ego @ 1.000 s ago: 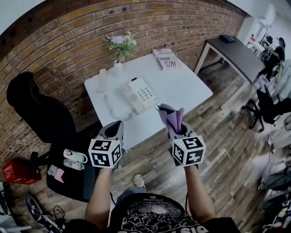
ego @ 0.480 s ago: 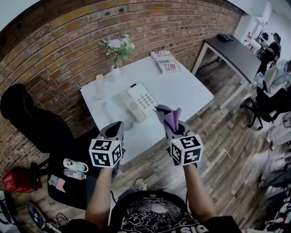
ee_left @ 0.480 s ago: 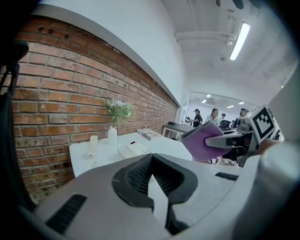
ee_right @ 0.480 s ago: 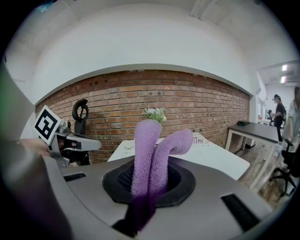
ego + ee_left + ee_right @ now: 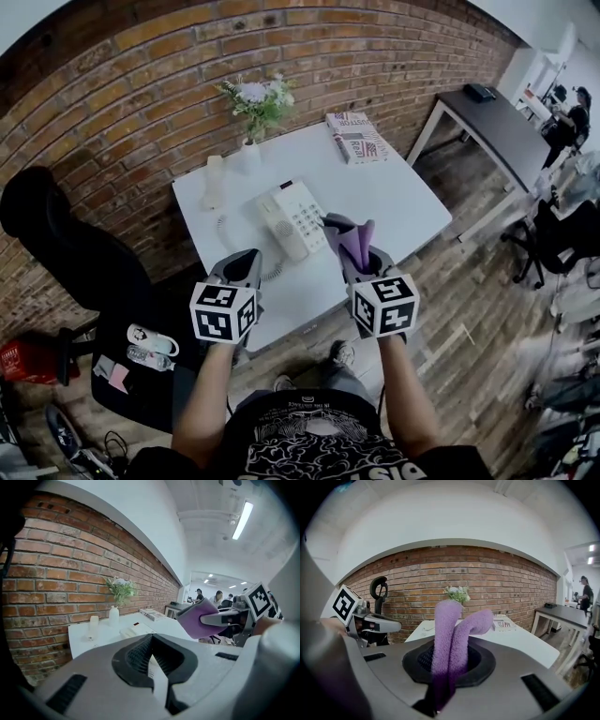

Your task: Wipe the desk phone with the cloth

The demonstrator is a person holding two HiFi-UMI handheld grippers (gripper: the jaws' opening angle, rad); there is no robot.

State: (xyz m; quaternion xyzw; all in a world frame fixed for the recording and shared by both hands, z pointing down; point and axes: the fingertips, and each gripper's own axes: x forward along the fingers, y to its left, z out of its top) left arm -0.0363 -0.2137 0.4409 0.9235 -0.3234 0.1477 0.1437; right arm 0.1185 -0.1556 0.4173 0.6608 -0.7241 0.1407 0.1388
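Observation:
A white desk phone [image 5: 292, 219] lies on the white table [image 5: 394, 202], its handset on the left side. My right gripper [image 5: 360, 261] hovers over the table's near edge just right of the phone, shut on a purple cloth [image 5: 351, 238] that sticks up out of the jaws. In the right gripper view the cloth [image 5: 451, 630] folds over in front of the camera. My left gripper [image 5: 245, 263] is at the table's near edge, in front of the phone, jaws together with nothing between them. The phone [image 5: 134, 631] shows beyond the left gripper [image 5: 153, 662] in its own view.
A vase of flowers [image 5: 251, 131] and a small white cup [image 5: 214, 178] stand at the table's back by the brick wall. A stack of magazines [image 5: 355, 136] lies at the back right. A black office chair [image 5: 80, 258] stands left; a dark table [image 5: 495, 117] far right.
The table and phone sit slightly nearer to both grippers than before. The right gripper still holds the cloth and the left stays shut.

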